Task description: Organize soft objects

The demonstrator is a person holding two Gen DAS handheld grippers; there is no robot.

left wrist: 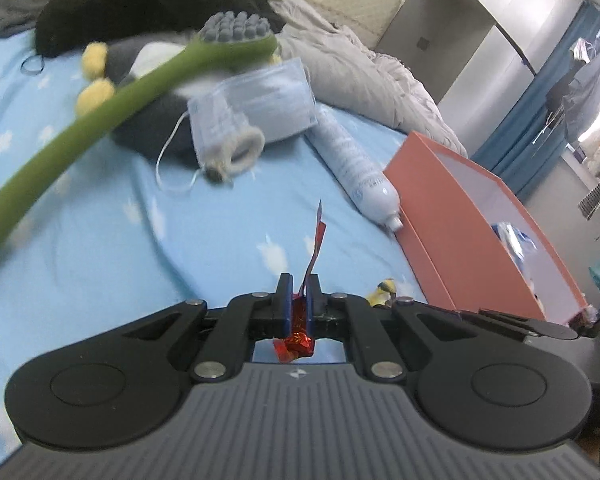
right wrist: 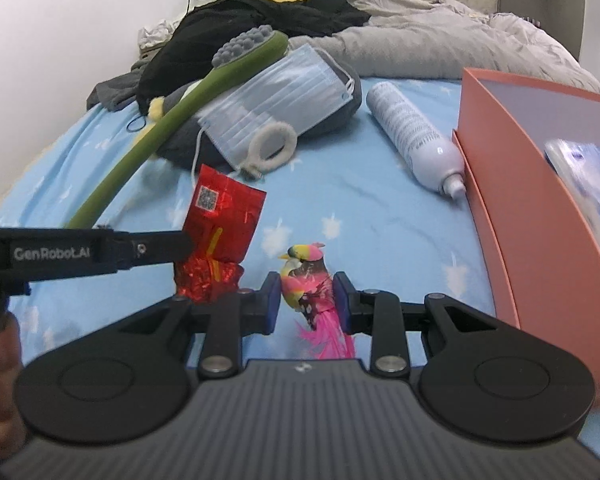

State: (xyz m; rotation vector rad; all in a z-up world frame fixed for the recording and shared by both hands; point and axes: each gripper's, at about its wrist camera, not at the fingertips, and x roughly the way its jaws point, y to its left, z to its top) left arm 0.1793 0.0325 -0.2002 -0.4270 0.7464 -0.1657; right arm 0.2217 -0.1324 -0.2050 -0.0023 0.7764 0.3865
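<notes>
My left gripper [left wrist: 299, 294] is shut on a red foil packet [left wrist: 300, 336], held above the blue bedsheet; the right wrist view shows that packet [right wrist: 220, 232] pinched in the left gripper [right wrist: 188, 242]. My right gripper [right wrist: 307, 294] is shut on a pink and yellow toy bird [right wrist: 308, 284]. The bird's yellow head [left wrist: 382, 290] peeks in behind the left gripper. Blue face masks [right wrist: 276, 100] and a fluffy white ring [right wrist: 272, 146] lie on a dark plush toy [right wrist: 180, 136]. An orange box [right wrist: 512, 184] stands at the right.
A green long-handled brush [right wrist: 172, 120] leans over the plush. A white spray bottle [right wrist: 414, 136] lies beside the orange box [left wrist: 460, 216]. Black clothes [right wrist: 240, 28] and a grey quilt [right wrist: 420, 40] are heaped at the back. A blue-white packet [right wrist: 588, 176] lies in the box.
</notes>
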